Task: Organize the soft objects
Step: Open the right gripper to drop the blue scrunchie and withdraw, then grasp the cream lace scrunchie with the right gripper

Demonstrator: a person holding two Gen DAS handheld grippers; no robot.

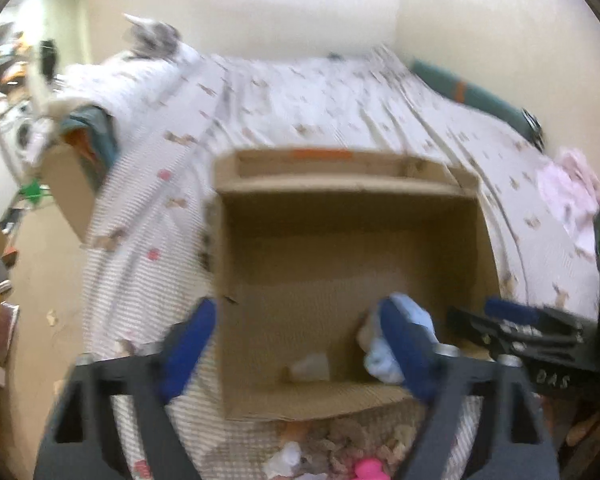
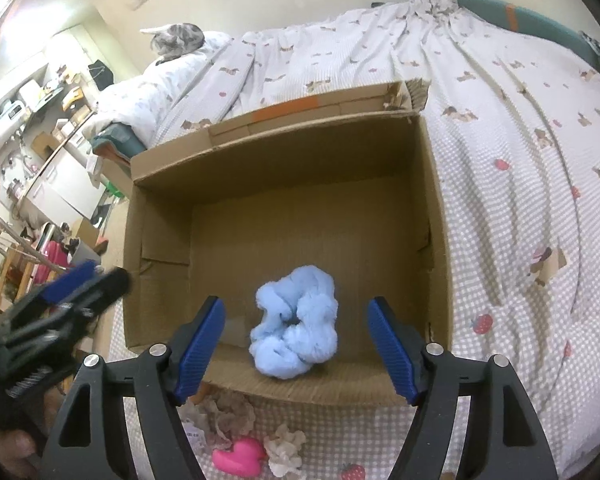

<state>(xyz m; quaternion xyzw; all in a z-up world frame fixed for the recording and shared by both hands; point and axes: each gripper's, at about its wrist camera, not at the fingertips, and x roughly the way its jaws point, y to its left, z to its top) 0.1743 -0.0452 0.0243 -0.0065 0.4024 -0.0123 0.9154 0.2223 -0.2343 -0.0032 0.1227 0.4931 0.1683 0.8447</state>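
The right gripper [image 2: 296, 344] fills the bottom of the right wrist view, its 2 blue pads spread wide with nothing pressed between them: released. Between and beyond them, at lower centre, the light blue scrunchie [image 2: 296, 324] lies on the floor of the open cardboard box [image 2: 284, 148], near the front wall and touching neither pad. The left gripper [image 1: 296, 352] is likewise released in its own blurred view, jaws apart over the box's front left part; its right pad overlaps the scrunchie there, though I judge it sits in front rather than in contact. A small pale patch on the box floor near the front wall may be a label; the blur hides what it is.

The drop into the box looks done, so the step in hand is to clear out and fetch the next piece. To do it well, lift both grippers straight above the front wall before swinging back, so no pad snags the fluffy fabric or tips the cardboard on the soft bedspread [image 2: 512, 184].

Counted: 1 box, 1 scrunchie inside it. Below the box, at the bottom of the frame, 1 pink heart-shaped plush [image 2: 238, 460] and 2 beige ruffled scrunchies [image 2: 228, 416] wait on the bedspread.
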